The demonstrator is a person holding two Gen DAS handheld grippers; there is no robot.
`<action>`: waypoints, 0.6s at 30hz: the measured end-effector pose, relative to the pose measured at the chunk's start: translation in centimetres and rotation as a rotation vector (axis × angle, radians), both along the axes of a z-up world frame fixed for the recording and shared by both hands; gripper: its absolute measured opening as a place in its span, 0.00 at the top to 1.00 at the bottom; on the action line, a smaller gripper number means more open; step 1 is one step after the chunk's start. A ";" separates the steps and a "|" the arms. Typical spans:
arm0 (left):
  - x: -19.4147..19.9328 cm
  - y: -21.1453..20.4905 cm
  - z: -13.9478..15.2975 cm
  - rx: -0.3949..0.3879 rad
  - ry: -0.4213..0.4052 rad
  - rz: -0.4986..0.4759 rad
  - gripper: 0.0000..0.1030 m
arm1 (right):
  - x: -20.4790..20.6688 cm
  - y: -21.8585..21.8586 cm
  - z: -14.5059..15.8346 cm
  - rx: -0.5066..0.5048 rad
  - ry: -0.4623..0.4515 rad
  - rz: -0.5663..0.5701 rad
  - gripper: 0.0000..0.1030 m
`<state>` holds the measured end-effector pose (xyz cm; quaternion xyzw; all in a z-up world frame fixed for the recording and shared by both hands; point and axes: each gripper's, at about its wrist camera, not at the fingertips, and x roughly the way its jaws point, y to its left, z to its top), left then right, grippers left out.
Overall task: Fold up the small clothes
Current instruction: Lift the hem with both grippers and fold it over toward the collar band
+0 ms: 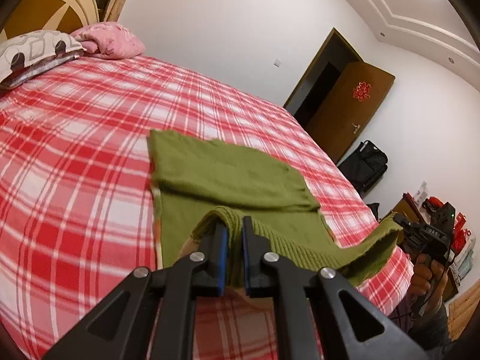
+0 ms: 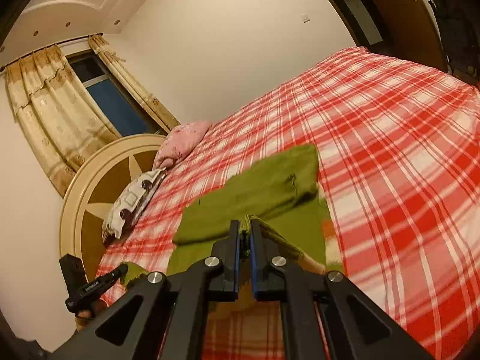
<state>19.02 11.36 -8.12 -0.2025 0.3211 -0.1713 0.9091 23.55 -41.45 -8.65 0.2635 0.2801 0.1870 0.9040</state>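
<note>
A green knit garment (image 1: 228, 177) lies on the red plaid bed (image 1: 75, 162), its far part folded over. My left gripper (image 1: 235, 225) is shut on the garment's ribbed near edge and holds it lifted off the bed. My right gripper (image 2: 245, 228) is shut on the same near edge of the garment (image 2: 264, 186), at its other corner. In the left wrist view the right gripper (image 1: 399, 228) shows at the right, gripping the lifted corner. In the right wrist view the left gripper (image 2: 126, 268) shows at the lower left beside a green corner.
Pillows, one pink (image 1: 111, 40) and one patterned (image 1: 33, 51), lie at the round headboard (image 1: 45, 3). A brown door (image 1: 348, 111) stands open past the bed, with a black bag (image 1: 366, 162) by the wall. A curtained window (image 2: 108, 96) is behind the headboard.
</note>
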 end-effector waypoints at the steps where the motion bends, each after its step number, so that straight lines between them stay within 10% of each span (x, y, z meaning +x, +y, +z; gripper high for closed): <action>1: 0.4 0.1 0.1 -0.002 -0.002 0.006 0.92 | 0.8 0.1 0.3 -0.001 -0.003 -0.002 0.95; 18: 10.8 1.3 0.3 -0.009 0.025 0.046 0.92 | 13.7 2.7 1.7 -0.067 0.020 -0.015 0.95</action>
